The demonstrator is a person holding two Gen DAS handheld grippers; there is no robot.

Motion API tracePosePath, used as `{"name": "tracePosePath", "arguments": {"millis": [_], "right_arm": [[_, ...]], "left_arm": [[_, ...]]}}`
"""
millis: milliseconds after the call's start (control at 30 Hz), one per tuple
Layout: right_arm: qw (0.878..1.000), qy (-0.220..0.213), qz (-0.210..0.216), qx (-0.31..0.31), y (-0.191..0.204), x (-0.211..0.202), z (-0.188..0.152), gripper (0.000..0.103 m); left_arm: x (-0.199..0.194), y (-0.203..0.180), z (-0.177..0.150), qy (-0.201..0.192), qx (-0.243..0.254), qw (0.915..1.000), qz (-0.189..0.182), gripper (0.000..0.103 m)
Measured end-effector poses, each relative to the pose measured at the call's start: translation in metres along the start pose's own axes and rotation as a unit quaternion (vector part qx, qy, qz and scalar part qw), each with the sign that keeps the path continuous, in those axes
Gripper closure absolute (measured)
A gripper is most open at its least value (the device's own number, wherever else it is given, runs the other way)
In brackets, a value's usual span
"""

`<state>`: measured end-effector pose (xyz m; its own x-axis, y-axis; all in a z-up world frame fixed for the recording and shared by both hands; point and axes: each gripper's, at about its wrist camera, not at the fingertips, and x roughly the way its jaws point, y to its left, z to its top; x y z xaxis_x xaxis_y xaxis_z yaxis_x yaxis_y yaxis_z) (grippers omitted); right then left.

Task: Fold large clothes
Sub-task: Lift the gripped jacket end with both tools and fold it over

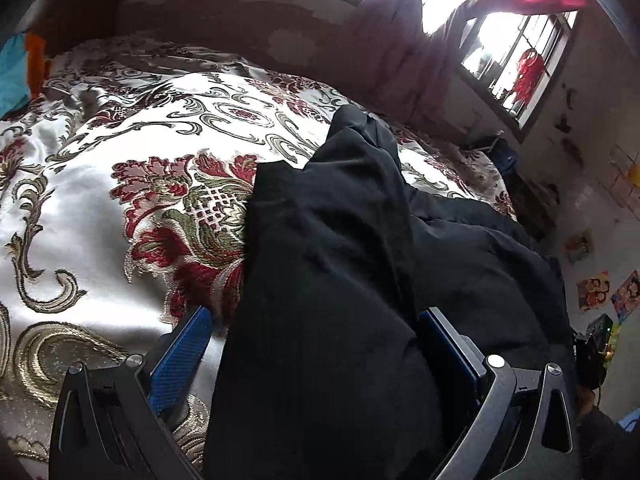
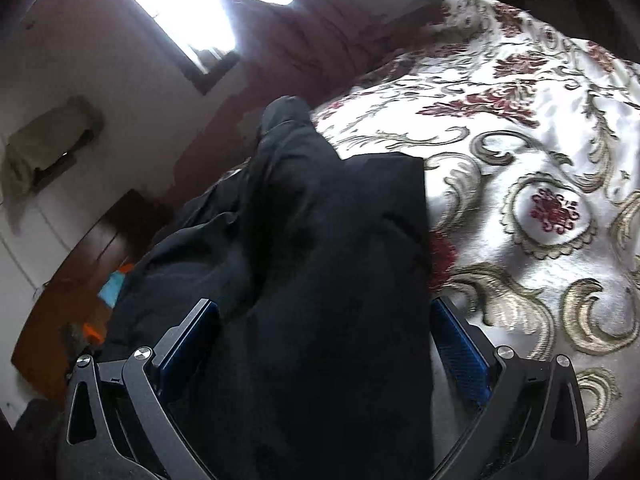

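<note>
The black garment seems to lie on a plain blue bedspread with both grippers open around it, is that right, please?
Not quite: the bedspread is white with red and gold floral patterns, as both wrist views show. The rest holds: the black garment lies on it, with the left gripper and right gripper open around it.

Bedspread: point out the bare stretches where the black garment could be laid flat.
Left view: bedspread lies bare left of the black garment, up to the headboard. Right view: bare right of the garment. Crowded between each gripper's fingers, where cloth bunches, and along the window-side edge.
</note>
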<state>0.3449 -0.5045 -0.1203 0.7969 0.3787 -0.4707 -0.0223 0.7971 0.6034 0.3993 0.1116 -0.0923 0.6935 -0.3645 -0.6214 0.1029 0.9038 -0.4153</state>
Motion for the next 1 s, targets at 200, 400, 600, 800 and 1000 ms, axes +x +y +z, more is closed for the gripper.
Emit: {"name": "tracePosePath", "arguments": {"millis": [200,400,600,800,1000], "right_arm": [[0.999,0.017,0.038,-0.008,0.003,0.003,-0.002,0.000],[0.998,0.062,-0.003,-0.018,0.015,0.010,0.001,0.000],[0.991,0.116,-0.058,-0.030,0.039,0.010,0.012,0.007],[0.988,0.122,-0.088,-0.023,0.047,-0.002,0.009,0.040],[0.987,0.125,-0.093,-0.029,0.073,-0.020,0.016,0.080]], "left_arm": [[0.002,-0.003,0.000,0.012,0.010,0.9997,-0.021,0.000],[0.006,-0.003,0.004,0.055,0.001,0.9956,-0.076,0.001],[0.013,-0.007,0.015,0.111,-0.044,0.9894,-0.083,0.004],[0.008,0.002,0.018,0.132,-0.117,0.9837,-0.036,0.050],[-0.003,-0.017,0.017,0.127,-0.124,0.9841,-0.012,0.079]]}}
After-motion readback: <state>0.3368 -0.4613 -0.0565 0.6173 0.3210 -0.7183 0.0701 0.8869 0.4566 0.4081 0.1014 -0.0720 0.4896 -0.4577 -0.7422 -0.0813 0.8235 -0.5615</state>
